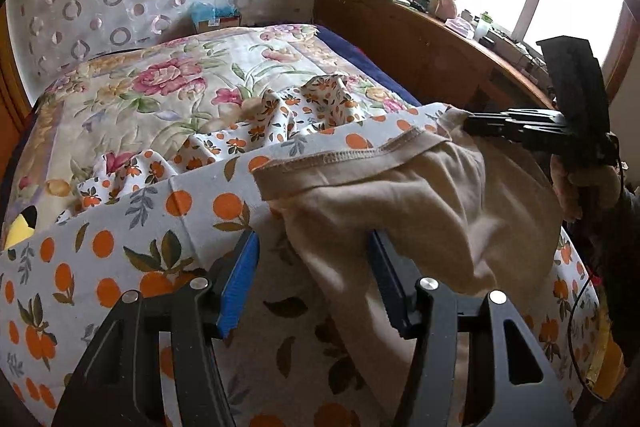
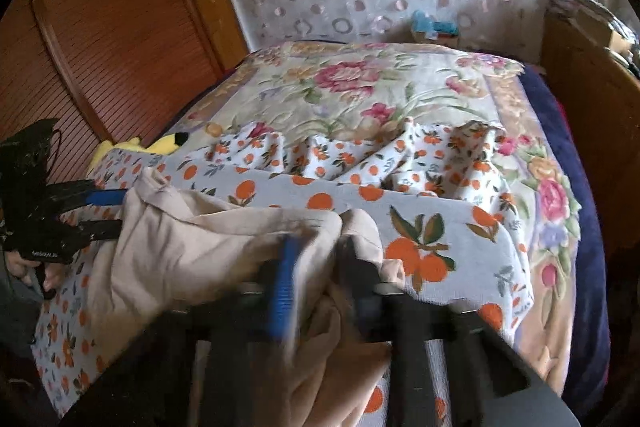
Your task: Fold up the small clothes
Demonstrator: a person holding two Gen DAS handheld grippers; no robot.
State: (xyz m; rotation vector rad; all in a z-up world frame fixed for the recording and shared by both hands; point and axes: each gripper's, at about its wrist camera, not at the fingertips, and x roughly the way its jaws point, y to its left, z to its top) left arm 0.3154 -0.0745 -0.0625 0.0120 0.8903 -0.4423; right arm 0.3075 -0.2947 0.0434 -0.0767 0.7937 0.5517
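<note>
beige top [image 1: 420, 195] lies bunched up on a sheet with orange fruits [image 1: 132, 227], and that sheet is spread over the near end of a bed. it is a small, soft piece of clothing with a stitched hem [image 1: 340, 157] along its far edge. it looks light and floppy, so it will sag and fold wherever it is not held. it should not slip much, but it can crumple. good places to take it are the hem corners or the side seams, one on each side, so it can be pulled flat.

left hand-held gripper [image 1: 312, 267] has its jaws apart. one blue pad [image 1: 240, 279] is bare on the sheet side, and the cloth hangs over the other finger, but nothing is pinched.

right hand-held gripper [image 2: 316, 259] is blurry in its own view. seen from the left wrist, its fingers [image 1: 516, 127] are pressed together on the far right corner of the top, so i think it is pinching the cloth there.

past the sheet is a crumpled cloth with small orange flowers [image 2: 360, 155], then a big flower quilt [image 2: 360, 87]. a yellow soft toy [image 2: 160, 145] lies at the bed's edge by a wooden door. a wooden shelf with small things stands under a bright window.
</note>
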